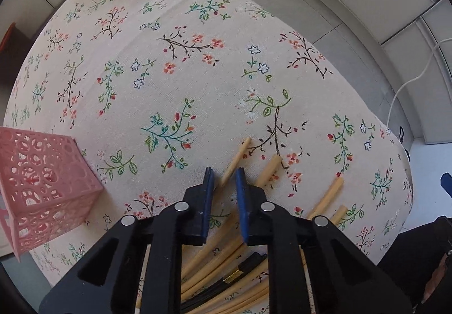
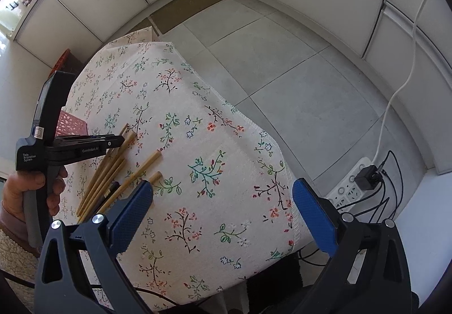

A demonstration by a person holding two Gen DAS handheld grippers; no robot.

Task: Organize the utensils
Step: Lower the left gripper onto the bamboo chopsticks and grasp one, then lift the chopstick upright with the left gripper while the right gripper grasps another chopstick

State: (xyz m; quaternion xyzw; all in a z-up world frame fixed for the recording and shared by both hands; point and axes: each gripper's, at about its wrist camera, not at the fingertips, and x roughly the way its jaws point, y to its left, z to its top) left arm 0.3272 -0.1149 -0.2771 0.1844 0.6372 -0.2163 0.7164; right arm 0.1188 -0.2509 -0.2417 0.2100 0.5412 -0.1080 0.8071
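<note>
Several bamboo chopsticks (image 1: 325,198) and one black chopstick (image 1: 240,271) lie loose on the floral tablecloth (image 1: 175,82). My left gripper (image 1: 224,172) hovers over them with its blue pads a narrow gap apart; one chopstick (image 1: 236,161) lies under that gap, not clamped. A pink lattice holder (image 1: 42,187) stands at the left. In the right wrist view my right gripper (image 2: 223,195) is wide open and empty above the cloth, right of the chopsticks (image 2: 113,172). The left gripper (image 2: 113,141) shows there over the pile, with the pink holder (image 2: 70,123) behind it.
The table's right edge (image 2: 282,161) drops to a grey tiled floor (image 2: 282,74). A white power strip with a black adapter (image 2: 364,178) and cables lies on the floor at the right. White cabinets line the walls.
</note>
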